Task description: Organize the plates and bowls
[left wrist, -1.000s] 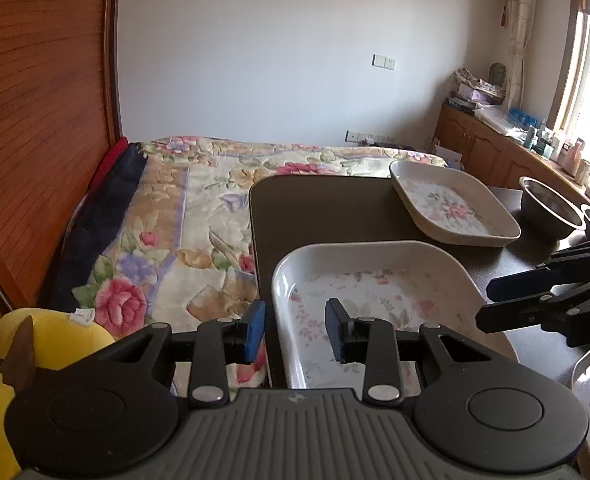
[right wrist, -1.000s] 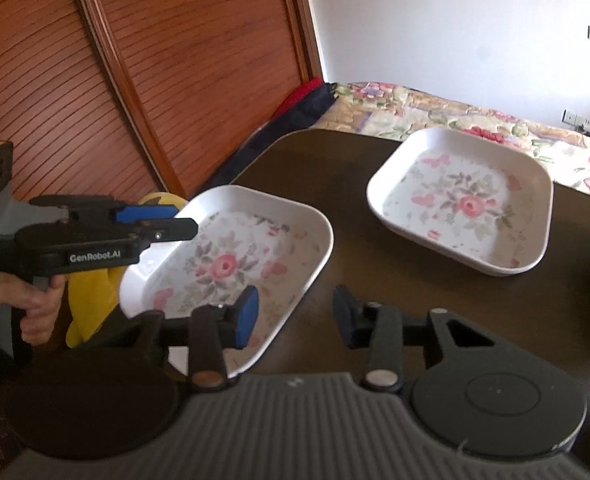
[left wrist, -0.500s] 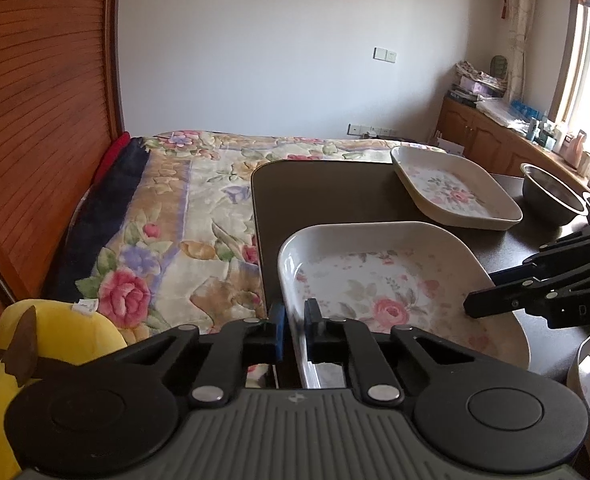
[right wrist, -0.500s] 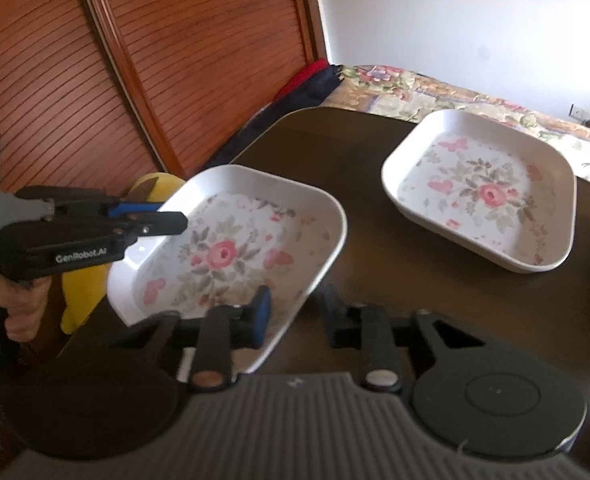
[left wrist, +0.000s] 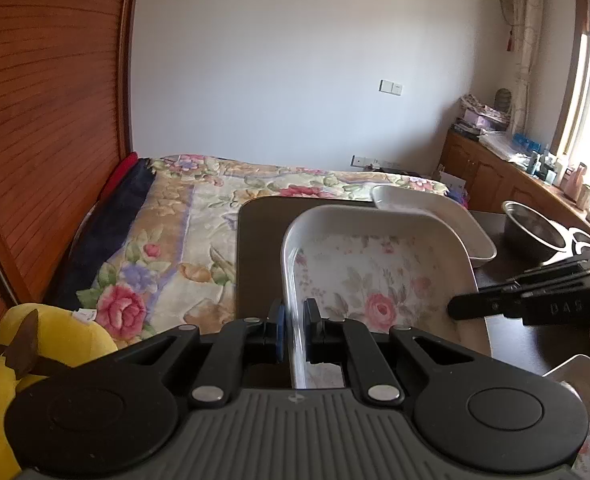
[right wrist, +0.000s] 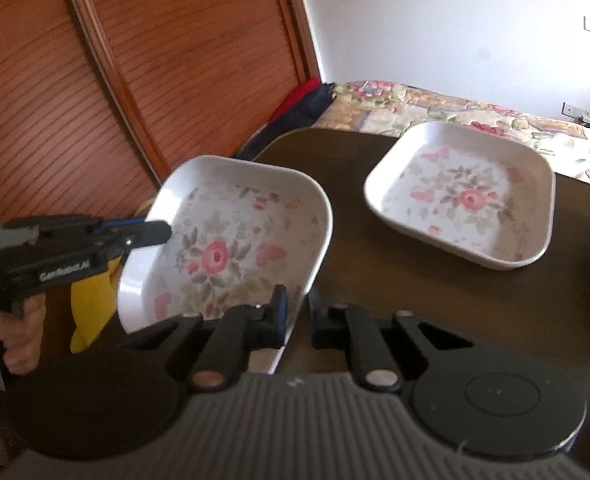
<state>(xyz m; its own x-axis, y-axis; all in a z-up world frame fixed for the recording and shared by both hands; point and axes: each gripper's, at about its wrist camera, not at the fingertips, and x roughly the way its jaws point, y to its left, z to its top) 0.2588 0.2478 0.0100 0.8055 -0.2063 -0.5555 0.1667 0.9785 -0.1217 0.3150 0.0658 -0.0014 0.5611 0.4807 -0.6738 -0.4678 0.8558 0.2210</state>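
A white square plate with a rose print [left wrist: 375, 276] [right wrist: 231, 248] is held tilted above the dark table [right wrist: 455, 300]. My left gripper [left wrist: 293, 320] is shut on its left rim; it shows in the right wrist view [right wrist: 151, 232] too. My right gripper [right wrist: 297, 304] is closed on the plate's opposite rim and shows in the left wrist view [left wrist: 471, 308]. A second matching plate [right wrist: 463, 196] [left wrist: 435, 208] rests on the table farther back.
A steel bowl [left wrist: 535, 232] stands at the table's right. The rim of another plate [left wrist: 575, 368] shows at the near right. A floral bed [left wrist: 199, 216] lies beyond the table. A yellow plush toy [left wrist: 35, 344] sits at the left by wooden doors [right wrist: 135, 80].
My left gripper closed on the plate's rim, then my right gripper closed on the other rim. The plate has risen off the table and tilted.
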